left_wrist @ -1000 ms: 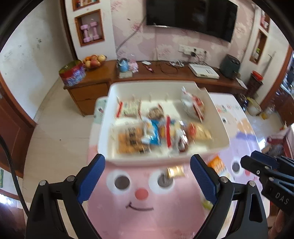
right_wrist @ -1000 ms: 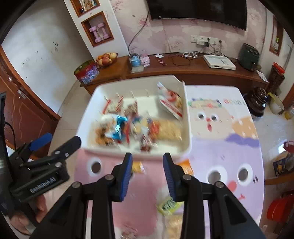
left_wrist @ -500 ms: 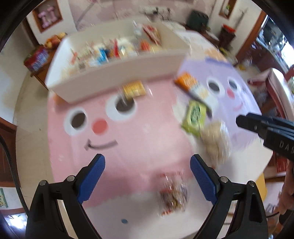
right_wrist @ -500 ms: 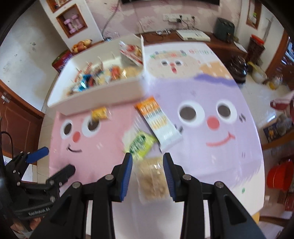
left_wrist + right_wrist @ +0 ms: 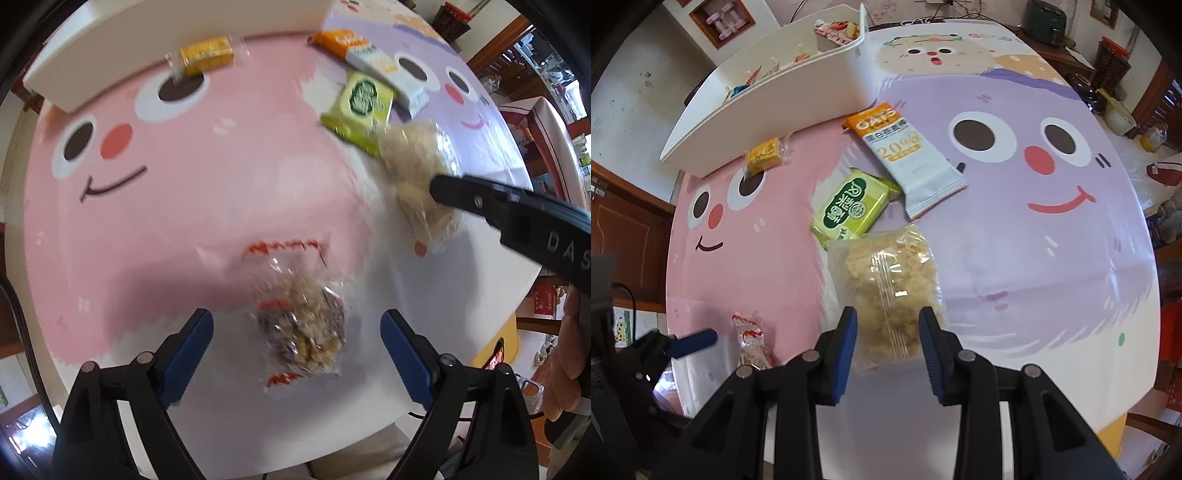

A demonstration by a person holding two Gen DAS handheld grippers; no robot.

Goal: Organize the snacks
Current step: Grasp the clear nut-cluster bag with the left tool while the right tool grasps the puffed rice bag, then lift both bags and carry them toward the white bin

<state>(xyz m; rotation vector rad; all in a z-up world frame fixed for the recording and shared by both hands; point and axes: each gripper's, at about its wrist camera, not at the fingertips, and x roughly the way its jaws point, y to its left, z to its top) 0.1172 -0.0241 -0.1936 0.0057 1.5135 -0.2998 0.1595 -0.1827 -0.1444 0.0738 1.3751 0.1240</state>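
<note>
Cartoon-face table [image 5: 1015, 258], pink and purple, white bin [image 5: 783, 99] at far edge. Left gripper [image 5: 297, 341] fingers spread wide, just been narrowing, straddling a clear red-printed nut-cluster packet [image 5: 301, 328], not touching it. Right gripper [image 5: 888, 332] fingers part-open either side of a clear pale crumbly snack bag [image 5: 886, 280]; contact unclear. Beyond its fingers: green packet [image 5: 855, 208], orange-white oat bar [image 5: 908, 158], small yellow packet [image 5: 764, 155] by the bin.
</note>
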